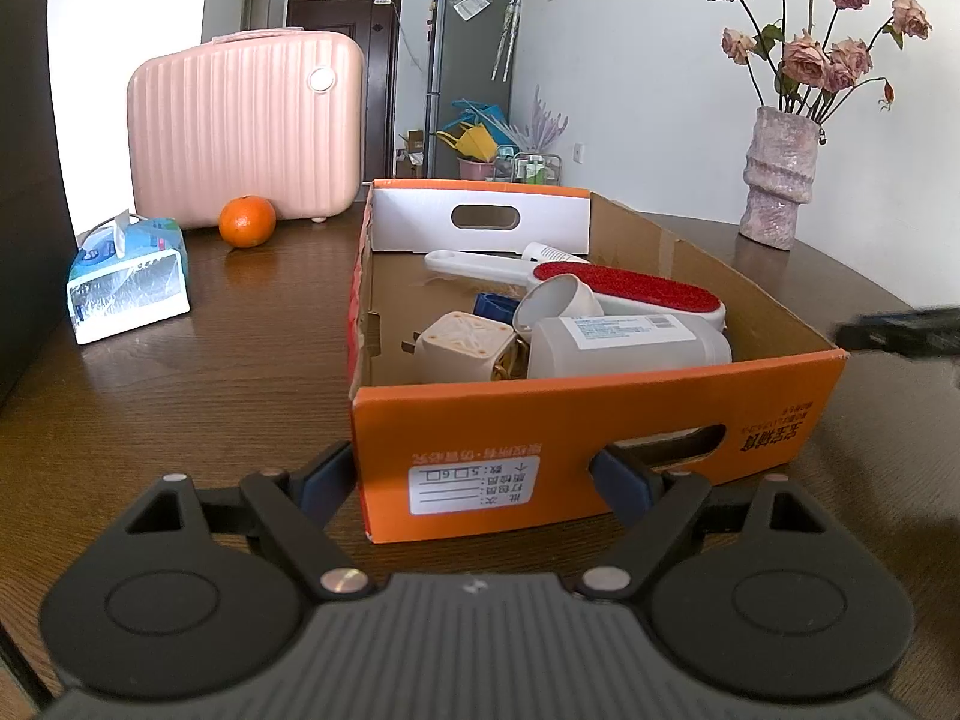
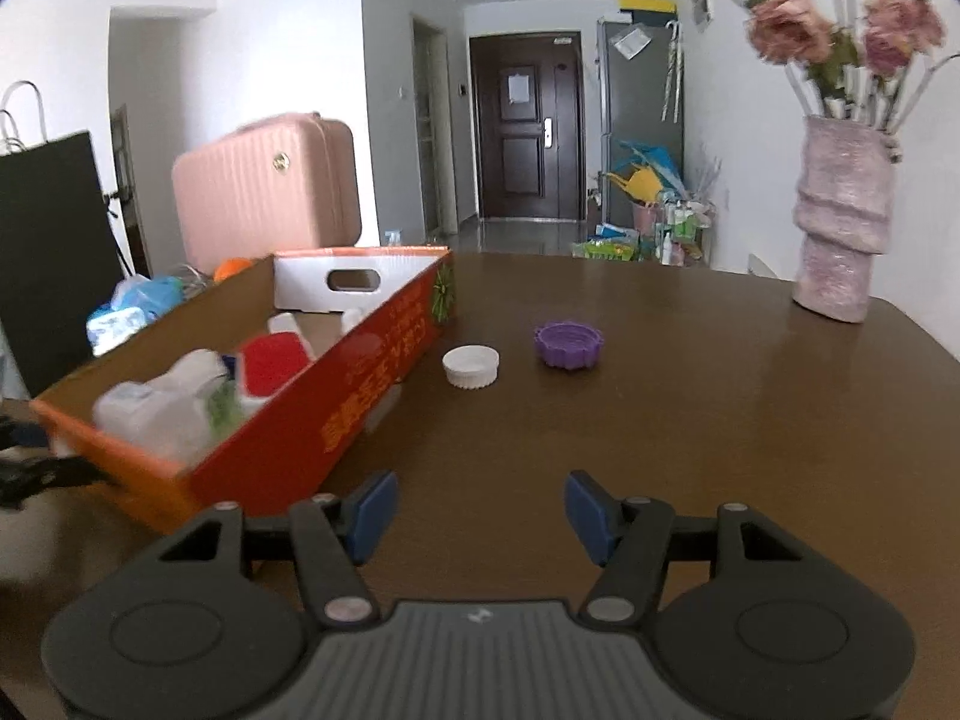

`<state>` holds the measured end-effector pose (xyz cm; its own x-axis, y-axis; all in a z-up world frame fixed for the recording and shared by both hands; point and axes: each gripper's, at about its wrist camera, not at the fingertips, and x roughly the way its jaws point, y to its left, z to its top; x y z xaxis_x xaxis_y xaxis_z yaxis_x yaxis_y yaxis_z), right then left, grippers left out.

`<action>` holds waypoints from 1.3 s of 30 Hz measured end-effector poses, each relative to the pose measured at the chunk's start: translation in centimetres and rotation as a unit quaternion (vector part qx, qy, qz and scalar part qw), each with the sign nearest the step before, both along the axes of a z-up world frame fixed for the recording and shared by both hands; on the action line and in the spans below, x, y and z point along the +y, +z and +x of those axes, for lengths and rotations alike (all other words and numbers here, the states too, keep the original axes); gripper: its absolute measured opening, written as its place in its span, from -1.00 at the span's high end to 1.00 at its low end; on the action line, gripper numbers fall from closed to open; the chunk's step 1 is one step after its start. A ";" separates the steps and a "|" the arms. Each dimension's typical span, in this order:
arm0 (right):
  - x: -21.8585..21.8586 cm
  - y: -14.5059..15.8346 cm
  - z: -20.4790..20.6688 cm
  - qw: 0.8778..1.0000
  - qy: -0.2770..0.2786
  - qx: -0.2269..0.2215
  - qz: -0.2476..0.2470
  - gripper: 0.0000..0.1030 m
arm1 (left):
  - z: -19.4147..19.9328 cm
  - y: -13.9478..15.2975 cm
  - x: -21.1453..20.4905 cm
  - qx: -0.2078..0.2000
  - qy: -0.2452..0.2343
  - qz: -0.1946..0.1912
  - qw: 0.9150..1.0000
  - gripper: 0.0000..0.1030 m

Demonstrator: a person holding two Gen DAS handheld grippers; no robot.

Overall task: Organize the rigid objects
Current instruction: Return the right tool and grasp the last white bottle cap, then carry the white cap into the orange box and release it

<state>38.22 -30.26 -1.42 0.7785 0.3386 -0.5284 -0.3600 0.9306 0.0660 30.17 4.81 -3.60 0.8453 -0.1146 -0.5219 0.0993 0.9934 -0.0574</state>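
Overall, dark wooden table (image 2: 690, 420), white-walled room (image 2: 288, 60).

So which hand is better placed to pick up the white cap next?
Right. The right claw is empty and faces the white cap lying on the table ahead. The left claw straddles the orange box wall.

The blue item (image 1: 495, 305) in the orange box (image 1: 600, 420) is mostly hidden behind the white cup (image 1: 555, 300). At three o'clock the right claw (image 1: 900, 333) is cut off and blurred. The box contents (image 2: 198, 390) are smeared in the right wrist view.
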 end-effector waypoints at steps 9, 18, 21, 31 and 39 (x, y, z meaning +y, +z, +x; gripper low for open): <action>4.4 -1.9 11.3 0.999 0.010 0.043 -0.017 -0.07 | 0.1 0.0 0.4 0.000 0.000 0.000 1.000 -0.68; 7.2 -2.9 15.4 0.998 0.015 0.042 -0.040 0.25 | 0.1 -0.1 0.4 0.001 0.000 -0.001 1.000 -0.69; 6.7 -2.5 14.0 0.998 0.022 0.038 -0.041 0.25 | 0.1 -0.1 0.4 0.001 0.000 -0.001 1.000 -0.69; 2.3 -0.2 0.5 0.999 0.039 0.008 -0.033 0.25 | 0.1 -0.1 0.4 0.001 0.000 0.000 1.000 -0.69; -0.8 0.6 -8.3 1.000 0.012 0.000 -0.007 0.25 | 0.1 -0.1 0.4 0.001 0.000 0.001 1.000 -0.69</action>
<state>29.89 -31.08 -0.79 0.7700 0.3502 -0.5334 -0.3822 0.9225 0.0539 30.27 5.21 -3.68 0.8443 -0.1138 -0.5237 0.0992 0.9935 -0.0560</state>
